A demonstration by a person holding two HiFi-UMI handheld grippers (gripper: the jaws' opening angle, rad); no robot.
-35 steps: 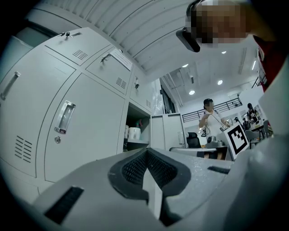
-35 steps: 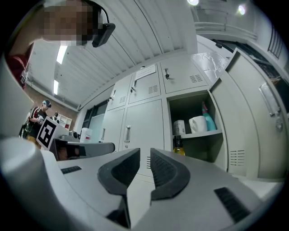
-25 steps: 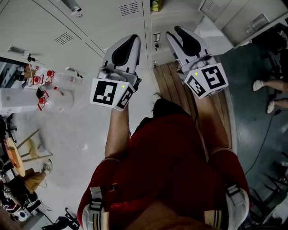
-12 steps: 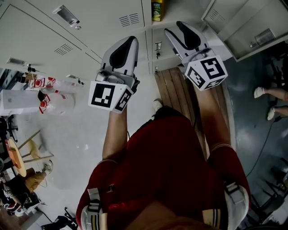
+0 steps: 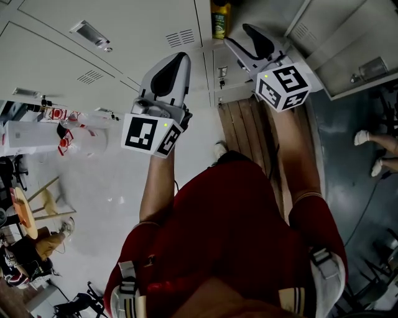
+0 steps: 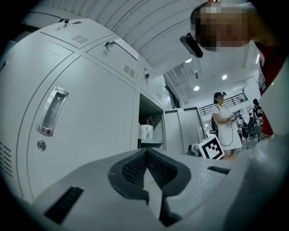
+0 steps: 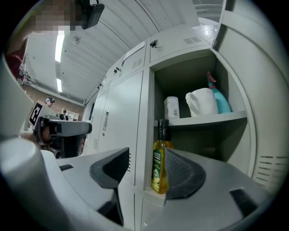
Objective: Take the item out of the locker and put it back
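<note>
Right tool reaching up to a yellow bottle [image 5: 219,18] in an open locker [image 5: 255,12].

Head view: over the last second the right tool [image 5: 245,37] has risen to the locker's opening, so the take-out is beginning; the left tool [image 5: 176,62] hangs lower, before shut doors. Left gripper view: its jaws are pressed together, empty. Right gripper view: the jaws are opening, gripping nothing; the bottle stands upright at the front left corner of the locker's lower shelf, ahead in the gap, untouched.
</note>
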